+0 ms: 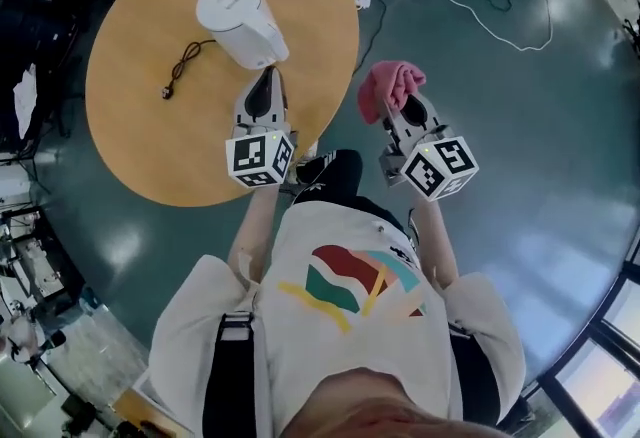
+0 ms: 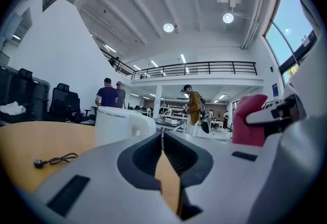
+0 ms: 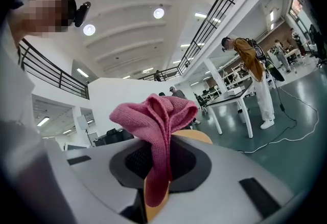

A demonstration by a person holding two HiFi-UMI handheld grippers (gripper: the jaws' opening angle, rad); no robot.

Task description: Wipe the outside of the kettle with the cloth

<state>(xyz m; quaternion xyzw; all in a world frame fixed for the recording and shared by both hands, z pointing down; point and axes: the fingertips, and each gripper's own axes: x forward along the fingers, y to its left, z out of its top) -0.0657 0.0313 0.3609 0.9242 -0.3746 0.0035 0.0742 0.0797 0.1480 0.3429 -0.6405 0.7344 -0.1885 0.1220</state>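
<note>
Right claw (image 3: 162, 141) pinches bunched pink cloth (image 3: 153, 113); white kettle (image 1: 240, 21) stands upright.

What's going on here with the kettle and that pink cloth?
A person holds a gripper in each hand by a round table. The right gripper is shut on a pink cloth, held clear of the white kettle. The left gripper is shut and empty, near the kettle's base. No wiping at this moment.

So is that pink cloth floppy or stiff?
Probably floppy: the pink cloth bunches in soft folds above the right gripper, with a strip drooping between its jaws. It looks knitted and light, so it should bend round the kettle. Its rough weave likely grips rather than slips.
</note>
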